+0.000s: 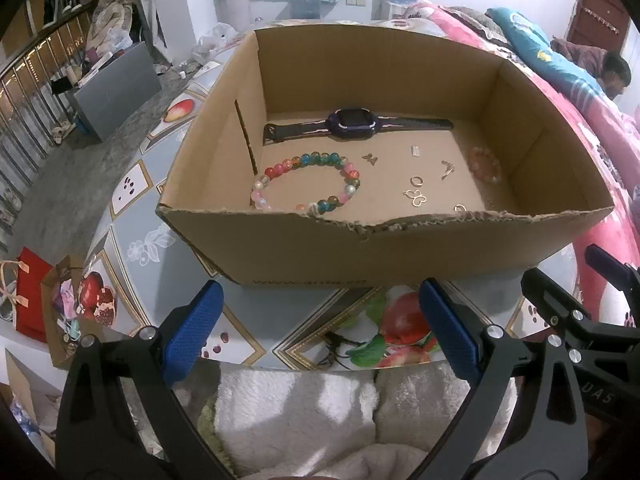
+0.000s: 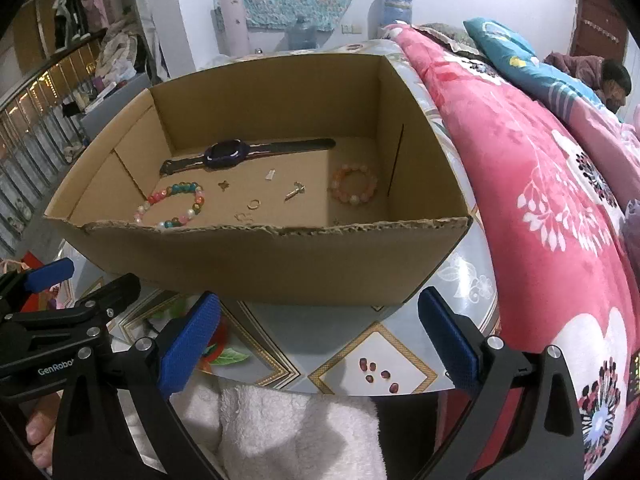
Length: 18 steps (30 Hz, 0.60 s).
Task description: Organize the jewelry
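Both grippers hang in front of the box (image 1: 400, 248), low over the table (image 1: 132, 216) edge, and both are spread wide with nothing between the pads. The left gripper (image 1: 316, 334) and the right gripper (image 2: 316, 338) stand side by side, apart from each other and apart from the box.

All the jewelry that I can see lies inside the box, ahead of the fingers and behind the torn front wall. The watch (image 1: 354, 124) lies farthest, near the back wall, with its long axis across the fingers, from left to right. The colored bracelet (image 1: 306, 182) is ahead and a little left of the left gripper, close behind the front wall. The orange bracelet (image 2: 354, 184) is ahead of the right gripper, near the right wall. Between the two bracelets lie small pieces: a ring (image 1: 417, 180), a butterfly charm (image 1: 416, 198) and others too small to name.

I judge the left gripper is nearer to the colored bracelet and the right one nearer to the orange bracelet. Either one must first rise over the front wall and then go down, so the wall is the edge to mind. Inside, the floor has much free room, but the small pieces near the middle could be pushed by a finger. A dark cord (image 1: 336, 344) lies on the table just ahead, between the left fingers
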Motion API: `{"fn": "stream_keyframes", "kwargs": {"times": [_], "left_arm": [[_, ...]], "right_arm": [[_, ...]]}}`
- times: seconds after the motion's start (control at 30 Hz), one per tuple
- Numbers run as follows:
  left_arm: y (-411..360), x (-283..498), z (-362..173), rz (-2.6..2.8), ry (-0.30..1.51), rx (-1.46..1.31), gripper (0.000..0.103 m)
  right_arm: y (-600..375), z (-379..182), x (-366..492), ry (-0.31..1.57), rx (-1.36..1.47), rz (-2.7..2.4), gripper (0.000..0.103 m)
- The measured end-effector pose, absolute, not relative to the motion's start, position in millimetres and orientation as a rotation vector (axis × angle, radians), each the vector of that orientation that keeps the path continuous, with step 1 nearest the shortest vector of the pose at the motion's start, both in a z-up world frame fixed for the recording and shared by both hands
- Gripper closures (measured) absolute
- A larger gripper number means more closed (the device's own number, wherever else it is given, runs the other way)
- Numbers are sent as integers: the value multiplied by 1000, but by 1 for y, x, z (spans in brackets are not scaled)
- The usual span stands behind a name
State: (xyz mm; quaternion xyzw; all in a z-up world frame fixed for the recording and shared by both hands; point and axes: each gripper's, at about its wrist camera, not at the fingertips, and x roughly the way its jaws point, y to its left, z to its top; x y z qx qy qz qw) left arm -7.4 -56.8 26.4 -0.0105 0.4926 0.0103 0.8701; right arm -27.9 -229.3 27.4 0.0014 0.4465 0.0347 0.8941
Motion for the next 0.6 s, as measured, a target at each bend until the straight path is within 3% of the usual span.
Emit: {"fn": "stream_keyframes", "kwargs": {"times": [0.6], "left_arm": [[-57, -5, 27, 22, 1035, -15, 8]], "right_arm": [[-230, 26, -25, 931, 14, 68, 7]]}}
